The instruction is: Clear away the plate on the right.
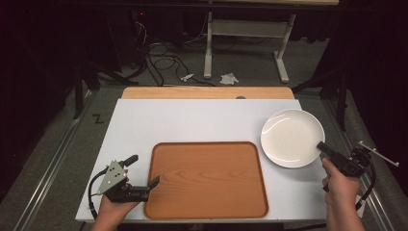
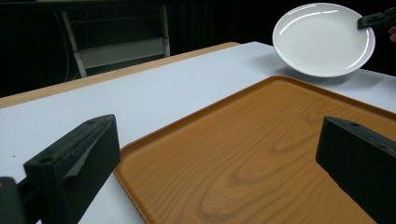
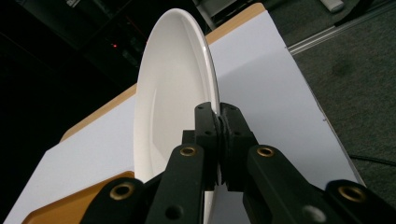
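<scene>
Plate [image 1: 292, 137], white and round, sits at the right of the white counter [image 1: 192, 122] in the high view, just beside the right edge of the wooden tray [image 1: 207, 179]. The right gripper [image 1: 321, 146] has its jaws clamped on the plate's near right rim. The left gripper [image 1: 143, 170] rests at the tray's left edge, jaws apart, one over the tray's rim.

From the left gripper view, the left gripper's [image 2: 210, 163] wide-open black jaws frame the bare tray [image 2: 261, 154]; the plate [image 2: 322, 39] appears beyond its far corner, lifted and tilted above its shadow, with the right gripper [image 2: 369, 21] on its rim.

Through the right gripper view, the right gripper's [image 3: 218, 122] jaws pinch the rim of the plate [image 3: 170, 98], seen edge-on over the counter [image 3: 266, 93].
</scene>
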